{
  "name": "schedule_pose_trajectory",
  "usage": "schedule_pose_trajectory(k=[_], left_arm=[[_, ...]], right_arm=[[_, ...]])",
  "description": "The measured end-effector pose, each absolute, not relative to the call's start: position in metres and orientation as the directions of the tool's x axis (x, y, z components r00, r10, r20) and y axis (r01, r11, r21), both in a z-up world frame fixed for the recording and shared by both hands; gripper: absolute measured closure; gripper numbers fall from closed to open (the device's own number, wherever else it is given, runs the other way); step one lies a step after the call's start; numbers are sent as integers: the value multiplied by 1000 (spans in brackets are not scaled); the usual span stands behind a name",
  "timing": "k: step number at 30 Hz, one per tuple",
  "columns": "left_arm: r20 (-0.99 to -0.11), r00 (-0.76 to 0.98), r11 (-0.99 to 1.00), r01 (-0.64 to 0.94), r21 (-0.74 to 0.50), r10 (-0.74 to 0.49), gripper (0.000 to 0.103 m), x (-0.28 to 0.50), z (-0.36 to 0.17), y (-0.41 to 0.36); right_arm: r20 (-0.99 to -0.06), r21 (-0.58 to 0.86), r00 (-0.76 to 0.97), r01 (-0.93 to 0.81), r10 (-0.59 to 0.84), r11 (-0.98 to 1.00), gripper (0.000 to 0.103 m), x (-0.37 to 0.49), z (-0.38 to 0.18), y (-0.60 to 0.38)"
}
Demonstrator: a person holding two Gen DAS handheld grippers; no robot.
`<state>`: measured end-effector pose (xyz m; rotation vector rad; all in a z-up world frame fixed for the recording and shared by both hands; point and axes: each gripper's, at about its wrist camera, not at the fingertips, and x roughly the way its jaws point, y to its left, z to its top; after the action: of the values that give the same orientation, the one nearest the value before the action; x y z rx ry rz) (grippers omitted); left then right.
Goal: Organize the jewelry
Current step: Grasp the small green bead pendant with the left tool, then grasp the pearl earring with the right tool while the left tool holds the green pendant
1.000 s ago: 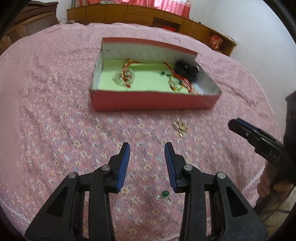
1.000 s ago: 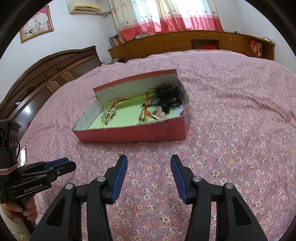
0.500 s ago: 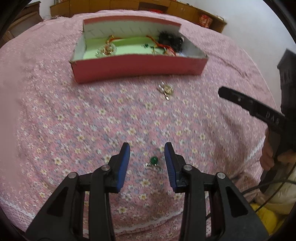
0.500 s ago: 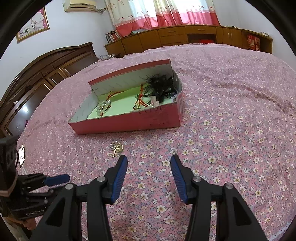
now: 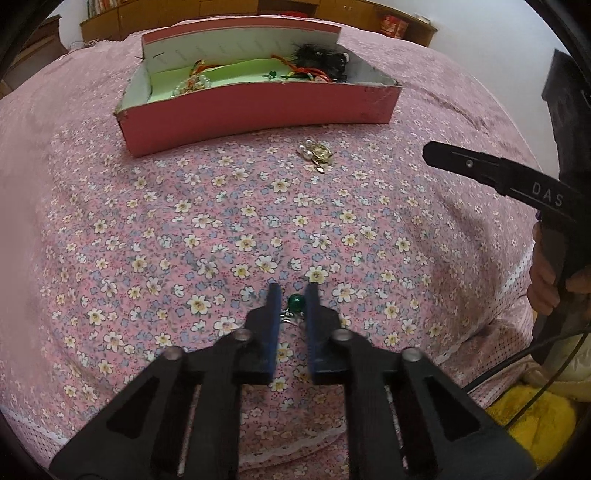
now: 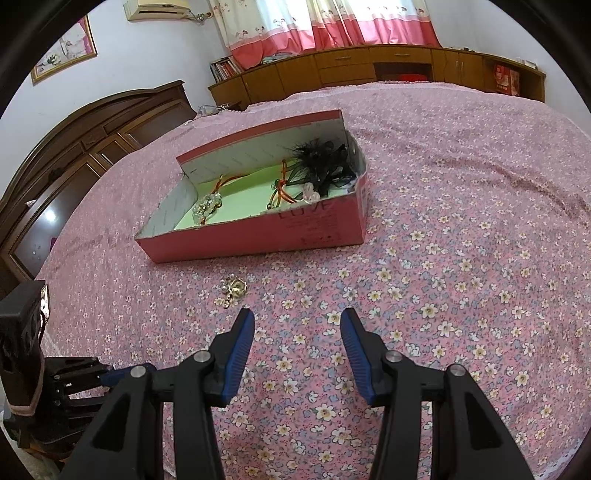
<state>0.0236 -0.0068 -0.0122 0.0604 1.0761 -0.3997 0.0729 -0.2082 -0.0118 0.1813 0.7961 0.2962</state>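
Left tool [image 5: 292, 295] lowered, closing around green-stone ring [image 5: 295, 303], jewelry in pink box [image 5: 258, 110]

A bedroom in a home; a wide bed [image 6: 461, 192] under a pink flowered bedspread fills the lower and middle frame of both views; a dark carved wooden headboard [image 6: 92, 144] curves along the left edge of the right wrist view; low wooden cabinets [image 6: 388, 70] with books run across the top beneath pink and white curtains [image 6: 314, 26]; an air conditioner [image 6: 162, 8] and a framed picture [image 6: 64, 48] hang on the white wall at upper left.
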Motion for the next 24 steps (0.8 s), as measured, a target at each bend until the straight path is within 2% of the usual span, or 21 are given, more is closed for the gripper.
schedule_pose_trajectory(k=[8, 24], left_arm=[[-848, 444, 930, 339, -142, -290, 102, 32, -2, 0], [-778, 591, 974, 185, -128, -214, 102, 79, 18, 32]], right_arm=[[-677, 269, 657, -199, 332, 942, 51, 75, -13, -206], [-680, 250, 631, -279, 373, 927, 52, 97, -20, -164]])
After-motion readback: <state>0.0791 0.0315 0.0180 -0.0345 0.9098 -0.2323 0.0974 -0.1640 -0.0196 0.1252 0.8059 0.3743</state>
